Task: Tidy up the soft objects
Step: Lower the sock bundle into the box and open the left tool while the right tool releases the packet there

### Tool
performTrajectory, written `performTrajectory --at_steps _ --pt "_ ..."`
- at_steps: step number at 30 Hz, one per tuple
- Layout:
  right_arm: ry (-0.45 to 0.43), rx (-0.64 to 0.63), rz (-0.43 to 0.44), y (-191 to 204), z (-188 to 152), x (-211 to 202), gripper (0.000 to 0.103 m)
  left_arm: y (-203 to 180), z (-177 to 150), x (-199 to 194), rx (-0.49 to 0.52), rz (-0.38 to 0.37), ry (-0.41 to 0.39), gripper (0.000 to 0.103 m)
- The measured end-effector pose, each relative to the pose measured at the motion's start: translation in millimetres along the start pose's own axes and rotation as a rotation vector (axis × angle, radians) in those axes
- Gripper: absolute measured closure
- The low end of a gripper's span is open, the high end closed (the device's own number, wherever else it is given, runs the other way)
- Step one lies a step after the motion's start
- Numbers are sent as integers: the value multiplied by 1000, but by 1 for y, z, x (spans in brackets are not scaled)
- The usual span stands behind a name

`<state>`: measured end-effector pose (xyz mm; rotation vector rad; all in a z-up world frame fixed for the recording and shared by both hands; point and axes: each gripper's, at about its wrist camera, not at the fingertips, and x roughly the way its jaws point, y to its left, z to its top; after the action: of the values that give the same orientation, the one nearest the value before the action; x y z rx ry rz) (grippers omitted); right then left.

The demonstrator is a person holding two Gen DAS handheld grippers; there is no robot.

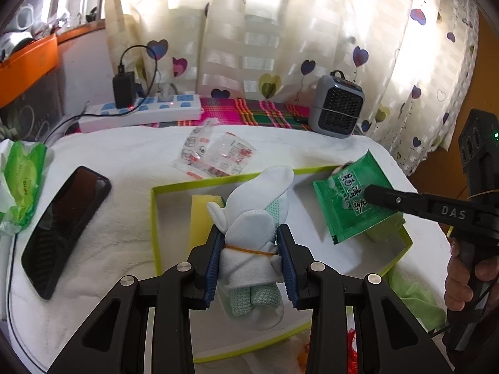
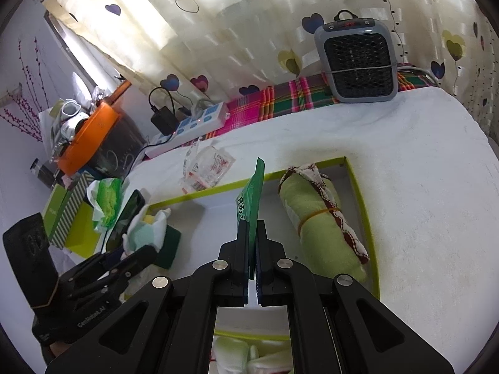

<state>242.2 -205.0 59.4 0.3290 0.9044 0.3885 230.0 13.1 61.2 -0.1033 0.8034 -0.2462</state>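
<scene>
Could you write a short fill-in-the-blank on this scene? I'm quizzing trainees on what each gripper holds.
1. The left gripper is shut on a rolled pair of ____, bound with a rubber band.
2. The right gripper pinches a flat ____ packet.
3. Inside the box lies a rolled ____ towel.
4. Left of the box, a black ____ lies on the white cloth.

Missing words: socks; green; green; phone

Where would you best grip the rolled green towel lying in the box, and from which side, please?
Probably at the middle of the towel, near its rubber band, coming from above with the fingers across the roll. It lies flat along the right wall of the box, so that wall blocks a side approach, and the band keeps the roll tight there.
</scene>
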Motion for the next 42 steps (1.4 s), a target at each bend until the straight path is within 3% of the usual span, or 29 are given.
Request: performTrajectory --at_steps 16,28,42 --pt "38 30 -17 -12 3 23 100 30 1 -2 -53 65 -19 70" --pt "36 -19 -52 -10 1 29 97 11 -7 4 58 198 -37 68" --pt "40 -39 -49 -5 -5 28 96 16 -23 -1 9 168 1 68"
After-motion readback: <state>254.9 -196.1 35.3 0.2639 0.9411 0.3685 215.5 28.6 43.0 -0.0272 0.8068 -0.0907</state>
